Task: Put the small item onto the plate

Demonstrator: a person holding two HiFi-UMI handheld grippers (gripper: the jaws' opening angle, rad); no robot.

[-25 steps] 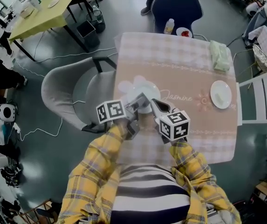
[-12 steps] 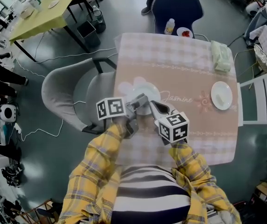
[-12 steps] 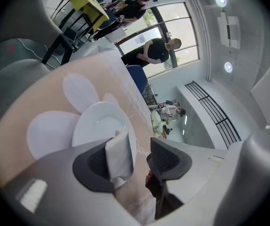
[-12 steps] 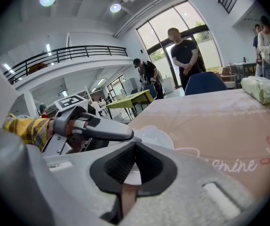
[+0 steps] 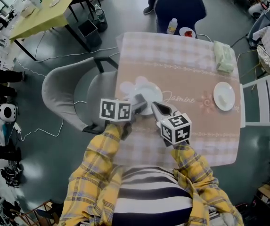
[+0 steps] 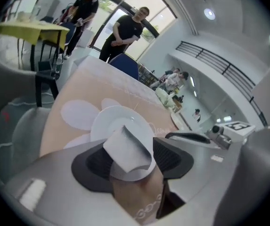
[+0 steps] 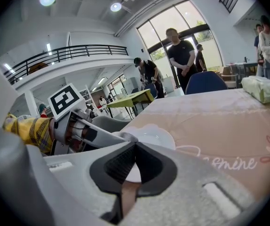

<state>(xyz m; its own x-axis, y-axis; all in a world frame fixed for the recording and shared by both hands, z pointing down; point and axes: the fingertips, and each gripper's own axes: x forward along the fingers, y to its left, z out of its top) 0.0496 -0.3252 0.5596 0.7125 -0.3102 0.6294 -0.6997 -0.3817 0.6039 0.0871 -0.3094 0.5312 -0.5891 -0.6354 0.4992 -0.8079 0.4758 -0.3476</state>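
A small white block (image 6: 127,147) lies tilted on the near rim of the white plate (image 6: 111,121), between the pads of my left gripper (image 6: 134,150). Those jaws are opening: the block leans by the left pad and a gap shows at the right pad. In the head view my left gripper (image 5: 138,101) hangs over the plate (image 5: 150,92) at the table's left side, and the block is hard to make out there. My right gripper (image 5: 154,106) is shut and empty, just right of the left one, its tip near the plate (image 7: 154,135).
A second white plate (image 5: 223,95) sits at the table's right. A green cloth bundle (image 5: 223,56), a bottle (image 5: 171,26) and a small red dish (image 5: 186,32) are at the far edge. A grey chair (image 5: 64,95) stands left, a blue chair (image 5: 178,6) beyond. People stand behind.
The left gripper's jaws have spread apart over the plate and its marker cube has shifted a little right. The right gripper has hardly moved.
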